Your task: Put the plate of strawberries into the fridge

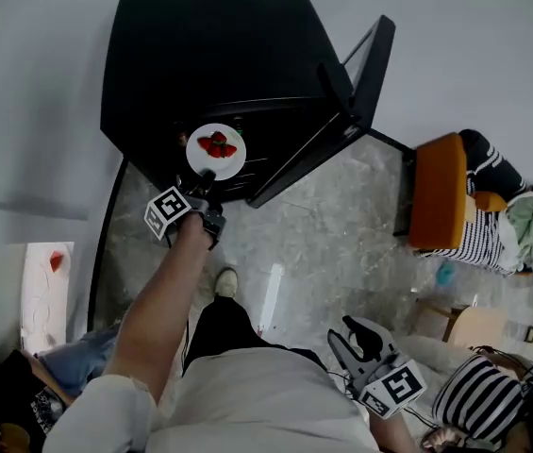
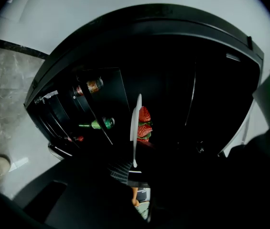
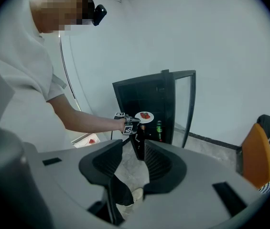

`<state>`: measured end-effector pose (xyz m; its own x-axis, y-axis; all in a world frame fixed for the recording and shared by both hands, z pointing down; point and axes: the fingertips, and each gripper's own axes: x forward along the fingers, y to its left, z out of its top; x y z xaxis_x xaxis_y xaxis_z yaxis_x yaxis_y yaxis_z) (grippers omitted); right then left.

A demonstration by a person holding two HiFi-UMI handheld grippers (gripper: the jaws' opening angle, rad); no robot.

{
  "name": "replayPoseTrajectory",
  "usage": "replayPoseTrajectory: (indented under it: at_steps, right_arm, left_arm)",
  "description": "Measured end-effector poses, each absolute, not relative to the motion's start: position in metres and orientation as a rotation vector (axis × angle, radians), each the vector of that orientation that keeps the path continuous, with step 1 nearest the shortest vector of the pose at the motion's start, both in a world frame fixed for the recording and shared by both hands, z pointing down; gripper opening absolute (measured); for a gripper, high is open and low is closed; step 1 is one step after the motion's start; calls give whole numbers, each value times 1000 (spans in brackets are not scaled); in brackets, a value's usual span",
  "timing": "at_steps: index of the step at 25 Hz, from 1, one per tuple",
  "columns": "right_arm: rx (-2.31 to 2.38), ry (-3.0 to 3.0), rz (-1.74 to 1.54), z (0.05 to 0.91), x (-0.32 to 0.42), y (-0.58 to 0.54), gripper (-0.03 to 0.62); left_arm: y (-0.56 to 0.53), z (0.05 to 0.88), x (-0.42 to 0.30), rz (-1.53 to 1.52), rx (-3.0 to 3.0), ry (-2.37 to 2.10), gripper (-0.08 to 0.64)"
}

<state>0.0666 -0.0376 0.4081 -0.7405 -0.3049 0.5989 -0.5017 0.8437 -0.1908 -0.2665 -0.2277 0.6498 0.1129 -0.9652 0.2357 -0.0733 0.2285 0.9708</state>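
Note:
A white plate [image 1: 216, 149] of red strawberries [image 1: 216, 143] hangs at the open front of the black fridge [image 1: 200, 55]. My left gripper [image 1: 204, 177] is shut on the plate's near rim. In the left gripper view the plate [image 2: 135, 128] shows edge-on with the strawberries [image 2: 144, 123] to its right, before the dark fridge interior; the jaws [image 2: 135, 168] are in shadow. The fridge door [image 1: 346, 111] stands open to the right. My right gripper [image 1: 364, 343] hangs low at my right side, open and holding nothing; its view shows the plate [image 3: 145, 116] far off.
Bottles [image 2: 93, 85] lie on racks inside the fridge, and a green bottle [image 3: 159, 128] stands low in it. An orange chair [image 1: 441, 196] with striped cloth is to the right. People sit at lower right [image 1: 492, 399] and lower left [image 1: 21, 394].

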Motion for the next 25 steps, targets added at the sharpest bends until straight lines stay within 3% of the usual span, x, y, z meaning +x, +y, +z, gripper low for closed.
replayPoseTrajectory:
  at_steps: [16,20,25]
  right_arm:
    - [732,-2409,588,426,87,-65,143]
    - [763,-2410,611,425,99,-66,143]
    - [783,-2407,631,424,109,-61,143]
  left_arm:
    - [-293,696,-301,-772,1023,-1381,25]
    - [-293,695,-303,-601,1062,-1485,31]
    - [-292,695,-301,-321,1144,-1624,89]
